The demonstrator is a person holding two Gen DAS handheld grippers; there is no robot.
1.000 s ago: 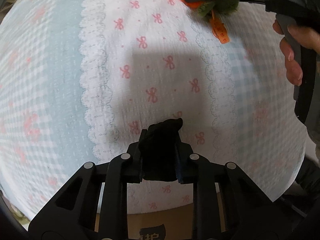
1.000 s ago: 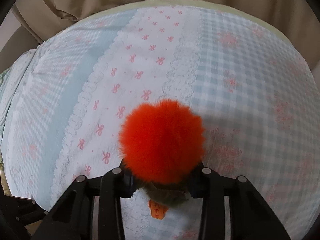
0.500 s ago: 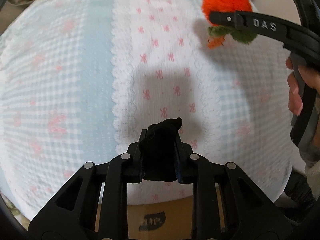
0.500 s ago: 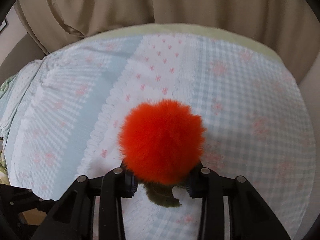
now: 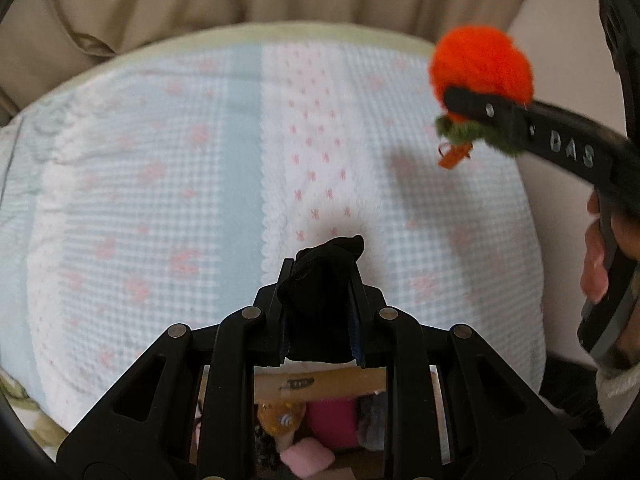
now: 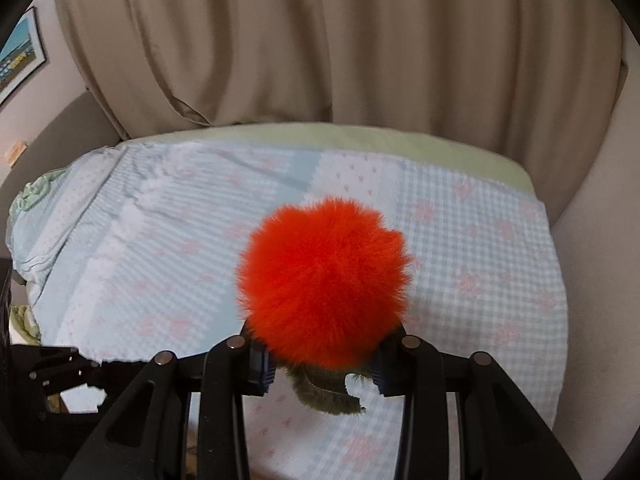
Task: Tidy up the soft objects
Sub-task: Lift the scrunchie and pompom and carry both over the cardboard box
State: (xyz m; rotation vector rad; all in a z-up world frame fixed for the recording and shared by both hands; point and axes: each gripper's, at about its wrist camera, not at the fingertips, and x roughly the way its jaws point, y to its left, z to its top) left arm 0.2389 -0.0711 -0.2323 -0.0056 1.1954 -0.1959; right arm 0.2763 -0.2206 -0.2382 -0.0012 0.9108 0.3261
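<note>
Both light, squashy things look safely pinched at mid-body: the left gripper (image 5: 320, 312) clenches a black cloth bundle (image 5: 324, 280), the right gripper (image 6: 320, 364) an orange pom-pom (image 6: 324, 284).

Bed (image 6: 480, 264) surface — broad and unobstructed from near edge to far side. Curtain (image 6: 320, 48) bounds the far edge; an open cardboard box (image 5: 320, 380) of soft items sits just below the near edge.

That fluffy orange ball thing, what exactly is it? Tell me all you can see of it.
The fluffy orange toy is a round ball of long bright fur with olive-green fuzzy leaves at its base and a small orange tag hanging below. The right gripper pinches it near the leaves, holding it in the air above the checked bedspread, touching nothing else.
</note>
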